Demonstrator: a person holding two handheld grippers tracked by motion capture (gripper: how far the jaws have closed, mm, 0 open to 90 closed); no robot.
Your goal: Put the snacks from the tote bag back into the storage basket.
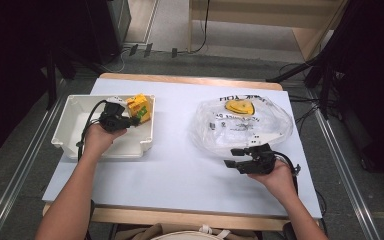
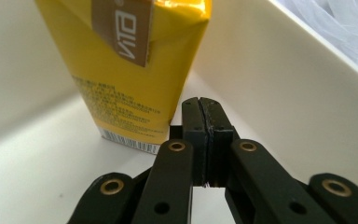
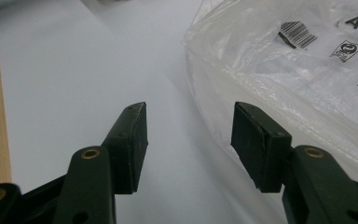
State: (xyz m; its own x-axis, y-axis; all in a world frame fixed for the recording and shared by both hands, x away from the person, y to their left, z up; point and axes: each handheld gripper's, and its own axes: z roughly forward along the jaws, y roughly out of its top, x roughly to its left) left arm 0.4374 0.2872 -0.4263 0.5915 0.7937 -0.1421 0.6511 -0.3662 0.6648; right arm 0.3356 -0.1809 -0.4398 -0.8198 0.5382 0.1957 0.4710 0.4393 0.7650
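Count at your table: few items, mostly singles.

You have one white bin [image 1: 70, 131] holding one yellow carton [image 1: 139, 107]; a green item sits against it, too small to count apart. You have one clear plastic bag [image 1: 275, 122], with one yellow printed mark on it. You hold two grippers, one per hand: left gripper [image 1: 128, 121], right gripper [image 1: 236, 157]. One table [image 1: 180, 165] carries it all.
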